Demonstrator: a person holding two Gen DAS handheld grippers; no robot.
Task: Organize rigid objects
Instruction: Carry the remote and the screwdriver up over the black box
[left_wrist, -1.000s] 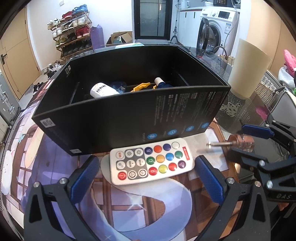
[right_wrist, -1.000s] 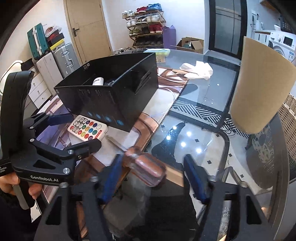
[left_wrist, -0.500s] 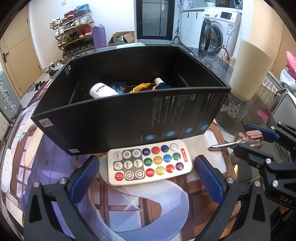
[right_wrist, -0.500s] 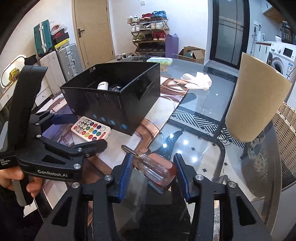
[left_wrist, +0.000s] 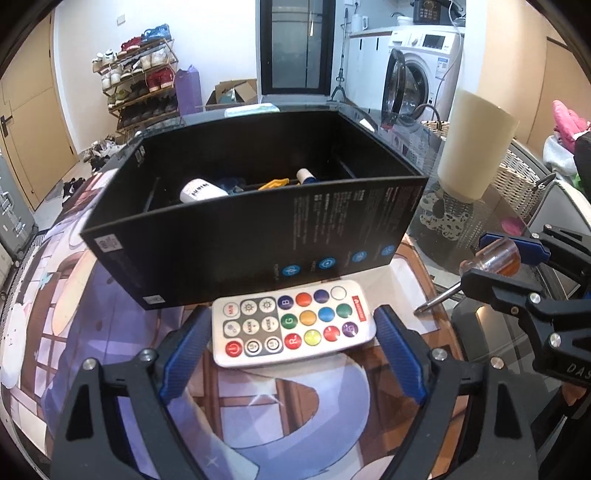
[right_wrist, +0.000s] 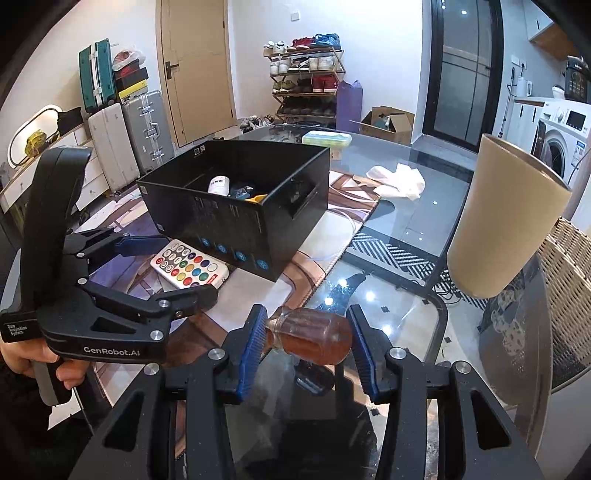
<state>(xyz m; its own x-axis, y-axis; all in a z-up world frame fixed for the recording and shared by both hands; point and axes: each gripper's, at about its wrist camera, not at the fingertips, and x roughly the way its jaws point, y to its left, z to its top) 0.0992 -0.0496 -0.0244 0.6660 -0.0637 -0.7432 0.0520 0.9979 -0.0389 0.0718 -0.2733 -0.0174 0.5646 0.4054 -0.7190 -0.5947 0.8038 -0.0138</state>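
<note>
Right hand-held gripper (right_wrist: 304, 345): clamped on screwdriver (right_wrist: 310, 335) handle. Left hand-held gripper (left_wrist: 290, 349): spread wide, empty, straddling remote (left_wrist: 291, 323) beside black box (left_wrist: 258, 236).

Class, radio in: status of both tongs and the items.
Left tongs open around remote. Right tongs shut on screwdriver. Black box wall stands just behind remote.

A: What did the tall front wall of the open black cardboard box (left_wrist: 258, 225) conceal?

B: Most of its contents; only the tops of a white bottle (left_wrist: 201, 189) and a yellow piece (left_wrist: 274, 183) showed.

A: And the clear amber-handled screwdriver (right_wrist: 310, 336)?

B: In the right wrist view its shaft was hidden behind the handle; the box's small print was unreadable.
</note>
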